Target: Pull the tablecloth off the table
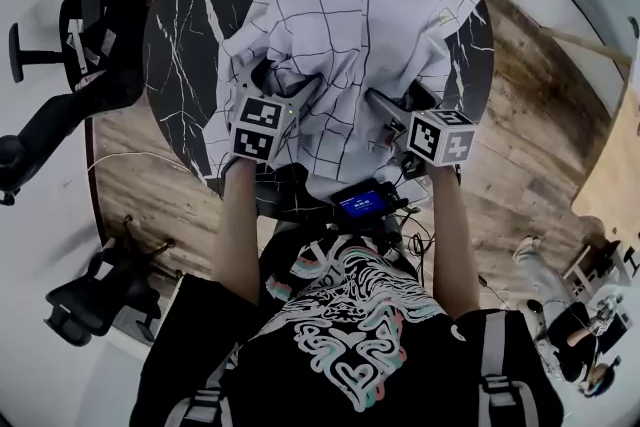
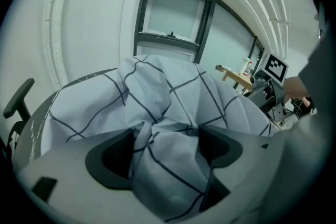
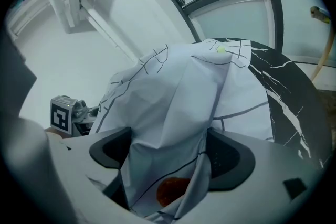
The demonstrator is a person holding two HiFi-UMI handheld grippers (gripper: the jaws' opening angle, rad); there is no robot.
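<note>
A white tablecloth [image 1: 340, 25] with a dark grid lies bunched up on the round black marble table [image 1: 185, 35], heaped toward the near edge. My left gripper [image 1: 290, 85] is at the heap's near left. In the left gripper view its jaws [image 2: 168, 139] pinch a crumpled wad of the tablecloth [image 2: 168, 102]. My right gripper [image 1: 400, 100] is at the near right of the heap. In the right gripper view a smooth fold of the tablecloth [image 3: 178, 97] hangs between the wide jaws [image 3: 168, 149], loose and not squeezed. An orange spot [image 3: 170, 191] shows low between them.
Black office chairs stand at the left [image 1: 90, 25] and lower left [image 1: 85, 300]. Bare marble [image 3: 286, 92] shows to the right of the cloth. A wooden floor [image 1: 530, 145] surrounds the table. A small device with a blue screen [image 1: 362, 203] hangs at the person's waist.
</note>
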